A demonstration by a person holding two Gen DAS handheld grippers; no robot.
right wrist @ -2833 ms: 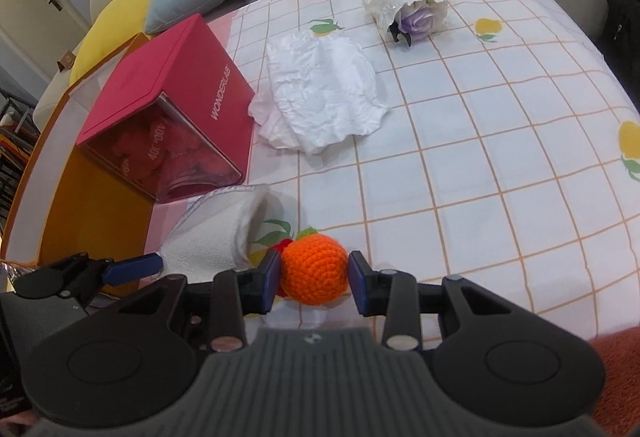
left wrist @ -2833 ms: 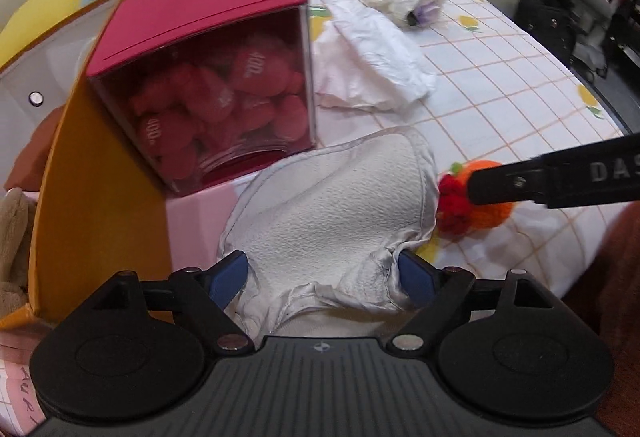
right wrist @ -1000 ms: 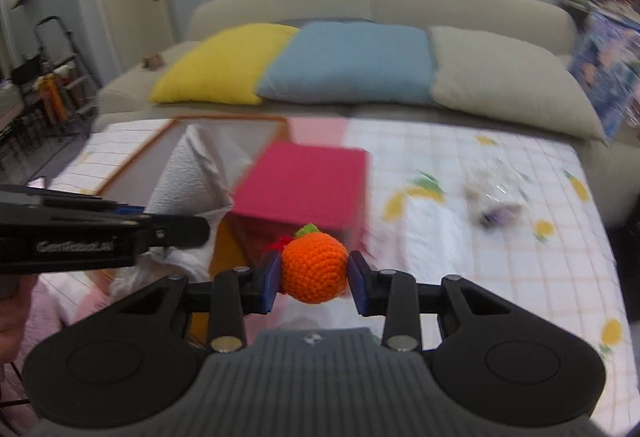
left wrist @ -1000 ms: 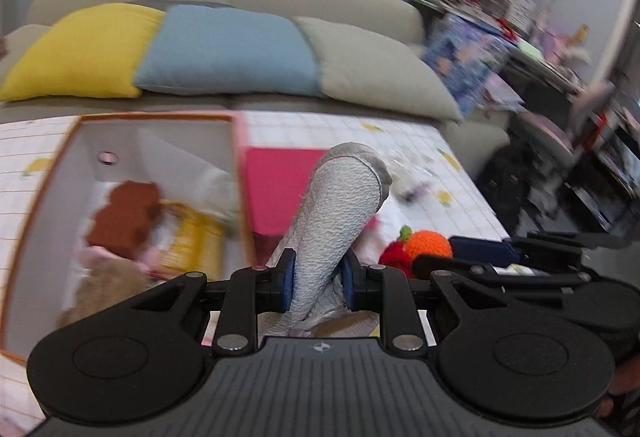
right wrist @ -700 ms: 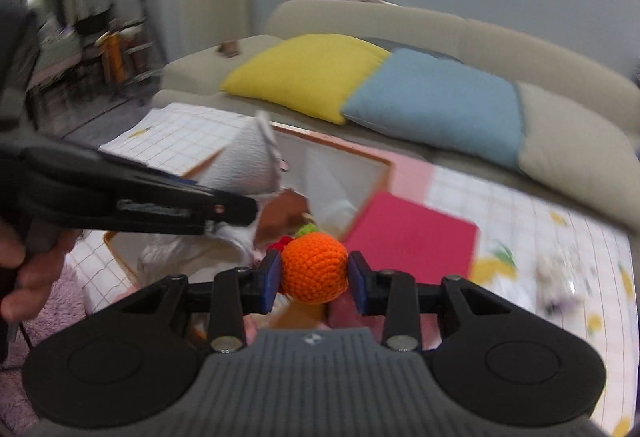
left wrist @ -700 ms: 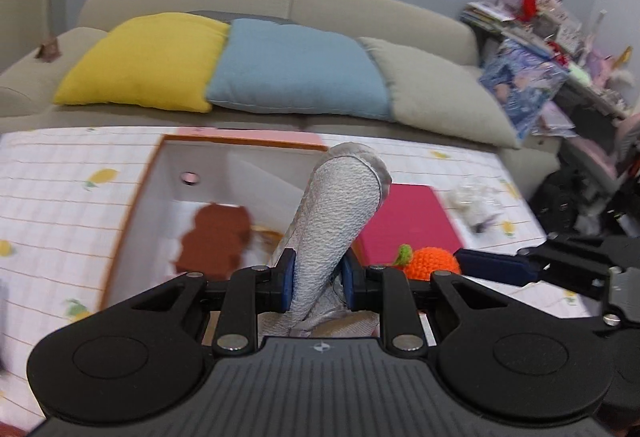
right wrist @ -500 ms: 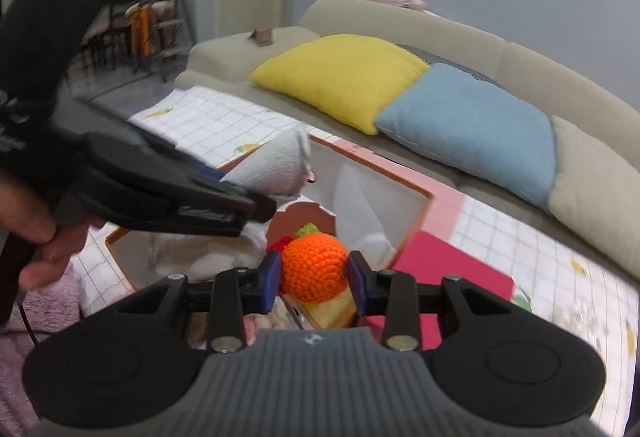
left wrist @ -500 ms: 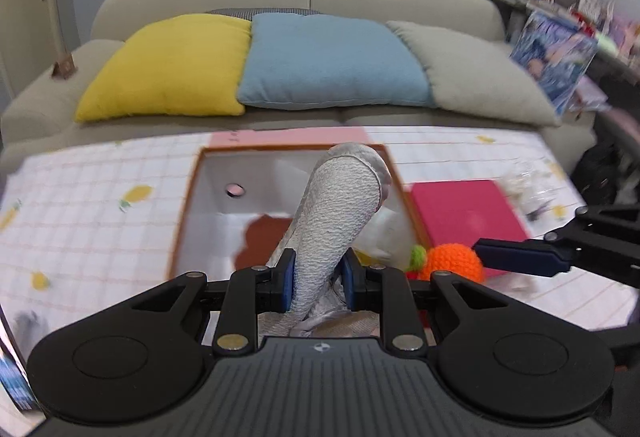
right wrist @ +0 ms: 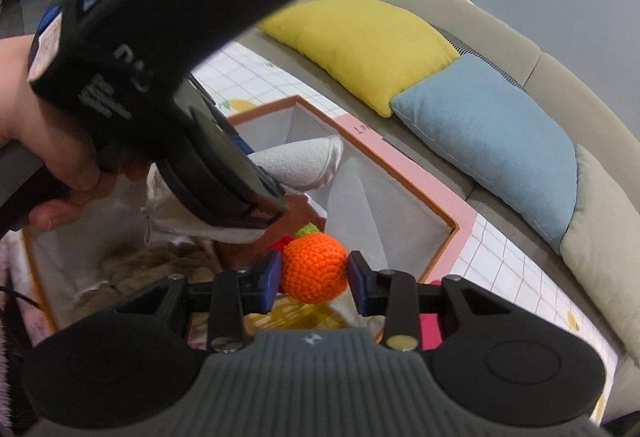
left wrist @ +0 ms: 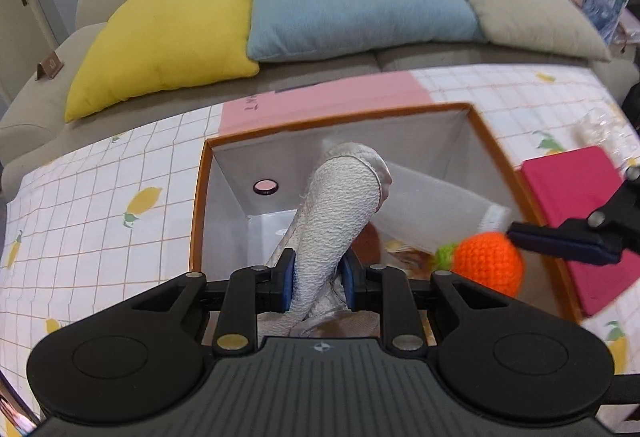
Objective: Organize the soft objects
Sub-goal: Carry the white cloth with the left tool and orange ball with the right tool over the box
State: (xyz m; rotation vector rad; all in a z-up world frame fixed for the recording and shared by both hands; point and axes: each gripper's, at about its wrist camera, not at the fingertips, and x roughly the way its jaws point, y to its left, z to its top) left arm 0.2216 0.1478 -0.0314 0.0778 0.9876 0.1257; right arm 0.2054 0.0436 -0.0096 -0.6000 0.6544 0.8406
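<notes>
Both grippers now over box [left wrist: 494, 141], cloth [left wrist: 340, 213], crochet orange [right wrist: 314, 267] clamped.

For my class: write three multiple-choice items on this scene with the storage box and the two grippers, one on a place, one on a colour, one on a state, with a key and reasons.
1. Where is the crocheted orange?
A. over the open storage box
B. on the sofa
C. on the red case

2. What colour is the cushion between the yellow cushion and the beige one?
A. green
B. light blue
C. red

3. How does the left gripper stand?
A. open and empty
B. out of view
C. clamped on the white cloth

Key: 1 A, the right gripper holds it above the box's inside; 2 B, the blue cushion lies between them; 3 C, both pads press the cloth.
</notes>
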